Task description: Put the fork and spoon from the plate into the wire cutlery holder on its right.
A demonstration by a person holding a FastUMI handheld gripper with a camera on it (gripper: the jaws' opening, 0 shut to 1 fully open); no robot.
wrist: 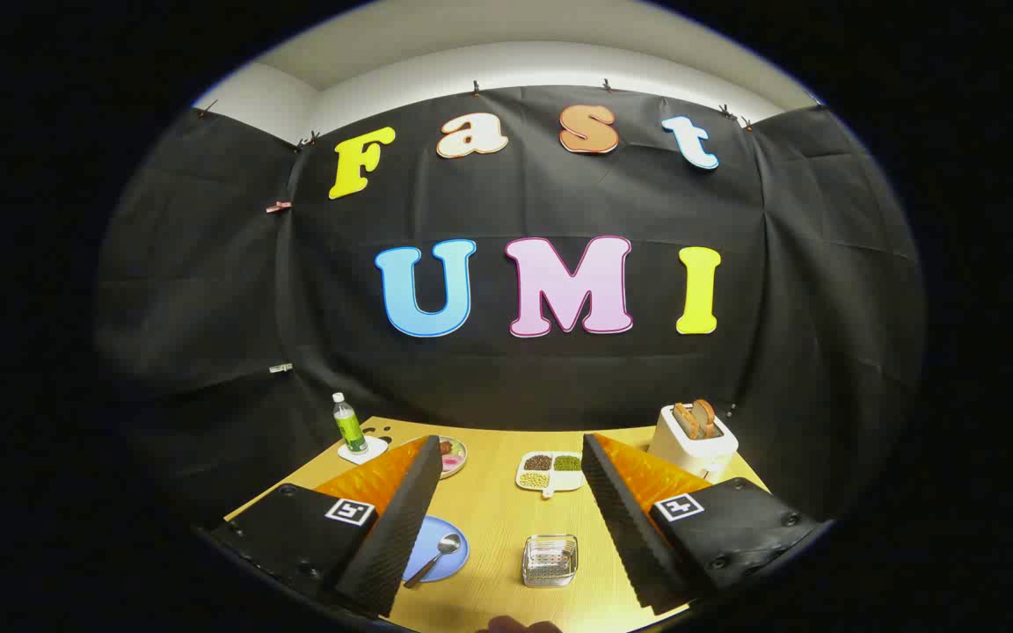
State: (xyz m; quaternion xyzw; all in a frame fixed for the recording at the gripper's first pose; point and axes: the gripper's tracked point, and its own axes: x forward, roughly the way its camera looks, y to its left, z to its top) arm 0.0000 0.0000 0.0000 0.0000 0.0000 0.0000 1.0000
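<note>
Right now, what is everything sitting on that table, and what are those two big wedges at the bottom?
Table: one, light wood, below the fingers.
Plate: one, blue, beside the left finger, partly hidden by it.
Spoon: one, silver, lying on the plate.
Wire cutlery holder: one, silver mesh, right of the plate, between the fingers.
Divided dish: one, white, holding brown, green and yellow beans, beyond the holder.
Bowl: one, with food, behind the left finger.
Bottle: one, green, on a white coaster, far left.
Toaster: one, white, bread in its slots, far right.
Gripper: one, fingers wide apart, holding nothing.
</note>
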